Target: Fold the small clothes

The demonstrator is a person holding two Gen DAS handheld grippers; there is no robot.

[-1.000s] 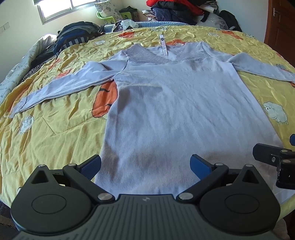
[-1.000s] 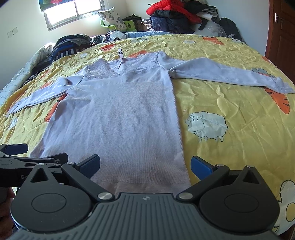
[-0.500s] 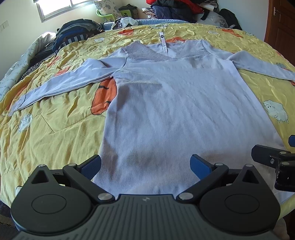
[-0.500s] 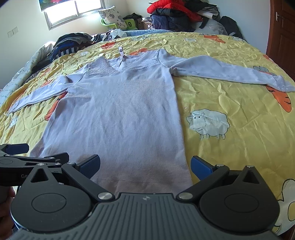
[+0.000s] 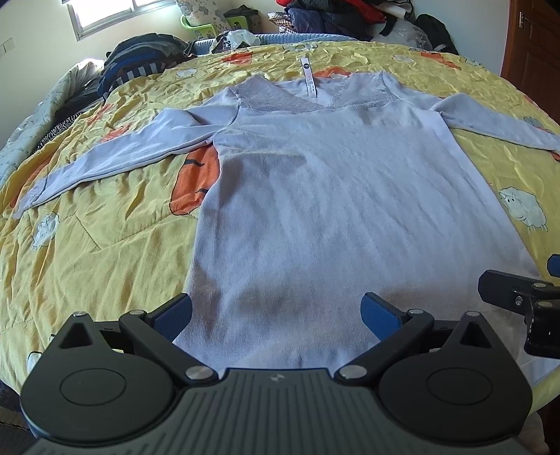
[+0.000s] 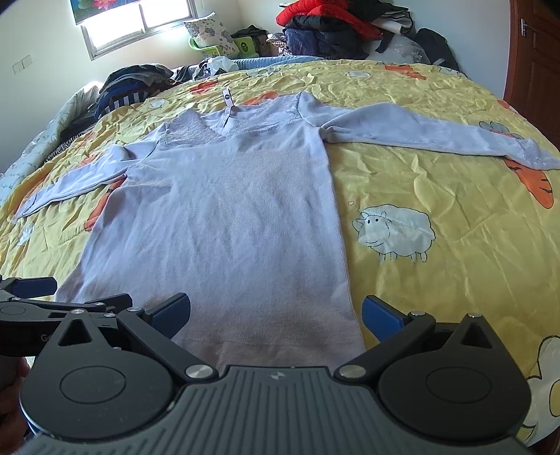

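Note:
A pale lilac long-sleeved top (image 5: pixel 332 196) lies flat on the yellow bedspread (image 5: pixel 87 252), neck away from me, both sleeves spread out; it also shows in the right wrist view (image 6: pixel 227 224). A white label (image 5: pixel 308 78) sticks up at the neck. My left gripper (image 5: pixel 276 311) is open and empty, just above the hem near its left corner. My right gripper (image 6: pixel 276 311) is open and empty, above the hem near its right corner. Each gripper shows at the edge of the other's view.
The bedspread (image 6: pixel 437 273) carries sheep and orange prints. A pile of dark striped clothes (image 5: pixel 140 70) lies at the far left of the bed. More clothes (image 6: pixel 332 31) are heaped beyond the far side. A wooden door (image 6: pixel 535 52) stands at the right.
Both grippers have moved slightly forward and lower over the hem. The top has not moved. Both grippers stay open.

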